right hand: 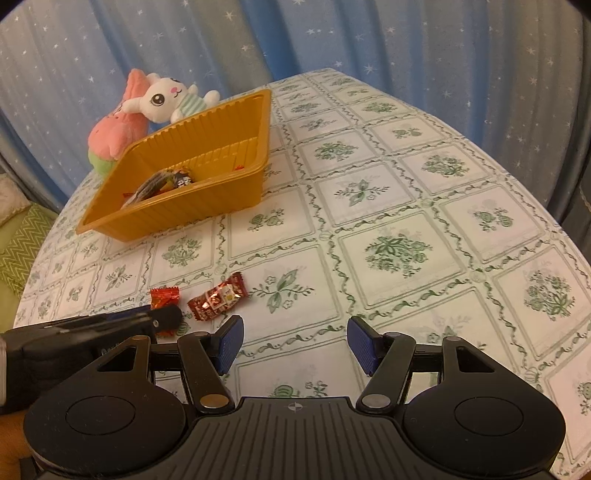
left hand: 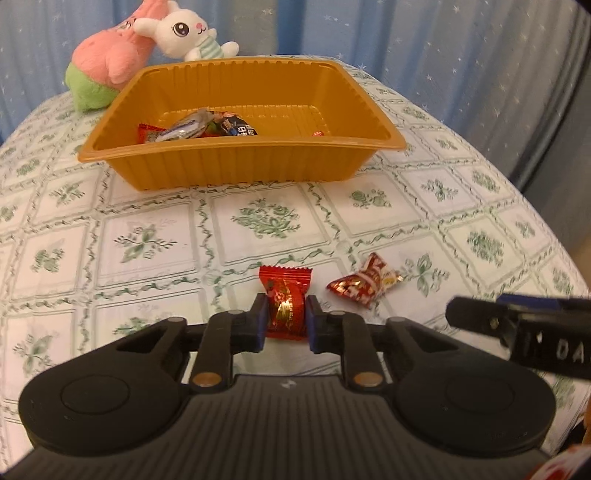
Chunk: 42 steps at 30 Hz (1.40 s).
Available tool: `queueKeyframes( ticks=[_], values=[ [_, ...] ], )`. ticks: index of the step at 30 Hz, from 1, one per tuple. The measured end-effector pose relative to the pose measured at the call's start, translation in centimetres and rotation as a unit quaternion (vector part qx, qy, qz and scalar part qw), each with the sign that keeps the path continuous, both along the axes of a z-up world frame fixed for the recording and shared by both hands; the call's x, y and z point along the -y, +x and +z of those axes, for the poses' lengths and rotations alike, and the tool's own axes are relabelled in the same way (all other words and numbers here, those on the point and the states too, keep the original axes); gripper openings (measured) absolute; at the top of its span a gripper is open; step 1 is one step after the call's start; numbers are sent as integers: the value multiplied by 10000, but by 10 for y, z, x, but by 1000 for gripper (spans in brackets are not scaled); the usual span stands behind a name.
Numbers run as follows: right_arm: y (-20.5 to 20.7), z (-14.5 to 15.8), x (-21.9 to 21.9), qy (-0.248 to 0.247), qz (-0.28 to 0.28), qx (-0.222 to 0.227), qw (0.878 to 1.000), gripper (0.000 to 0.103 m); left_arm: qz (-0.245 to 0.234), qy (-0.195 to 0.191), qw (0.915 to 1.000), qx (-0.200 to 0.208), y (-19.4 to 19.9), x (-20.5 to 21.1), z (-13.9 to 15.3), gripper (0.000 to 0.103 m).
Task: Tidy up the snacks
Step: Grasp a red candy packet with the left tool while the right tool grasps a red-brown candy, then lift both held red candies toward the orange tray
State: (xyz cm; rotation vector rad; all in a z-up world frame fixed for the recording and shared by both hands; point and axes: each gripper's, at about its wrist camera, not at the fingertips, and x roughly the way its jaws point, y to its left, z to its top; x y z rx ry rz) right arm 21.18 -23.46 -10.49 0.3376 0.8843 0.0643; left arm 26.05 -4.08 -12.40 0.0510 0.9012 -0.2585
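My left gripper (left hand: 285,312) is shut on a red and gold candy (left hand: 285,295), low over the tablecloth; the candy (right hand: 164,297) also shows in the right wrist view behind the left gripper's finger. A second red and white wrapped candy (left hand: 364,282) lies on the cloth just right of it, also in the right wrist view (right hand: 218,297). An orange plastic tray (left hand: 236,162) stands further back with several wrapped snacks (left hand: 199,127) inside; it also shows in the right wrist view (right hand: 177,210). My right gripper (right hand: 295,341) is open and empty, right of the candies.
Two plush toys, a pink one (left hand: 107,59) and a white rabbit (left hand: 184,31), lie behind the tray at the table's far edge. A blue starred curtain (right hand: 369,37) hangs behind. The green-patterned tablecloth (right hand: 406,240) stretches to the right.
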Motion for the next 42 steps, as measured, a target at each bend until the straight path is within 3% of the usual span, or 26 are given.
queueKeyframes(
  ticks=[3, 10, 19, 22, 25, 27, 30, 42],
  values=[
    [5, -3, -7, 50, 112, 27, 9999, 63, 110, 80, 9999, 82, -7, -15, 4, 17],
    [18, -12, -33, 270, 390, 106, 9988, 63, 690, -200, 9974, 35, -19, -58, 10, 17],
    [43, -21, -62, 231, 430, 274, 9984, 55, 835, -224, 9962, 114, -31, -69, 12, 17],
    [51, -21, -74, -129, 578, 318, 9977, 52, 874, -294, 9957, 73, -35, -71, 9, 17],
    [56, -22, -88, -599, 810, 360, 9943, 43, 914, -334, 9952, 30, -36, -72, 7, 17],
    [55, -24, -96, -938, 952, 424, 9901, 31, 920, -355, 9951, 20, -38, -72, 7, 17],
    [51, -28, -102, -1303, 1184, 517, 9830, 25, 943, -376, 9948, 24, -40, -73, 7, 17],
    [11, -1, -85, -1078, 1188, 646, 9849, 23, 1017, -424, 9939, 98, -58, -74, 30, 17]
  ],
)
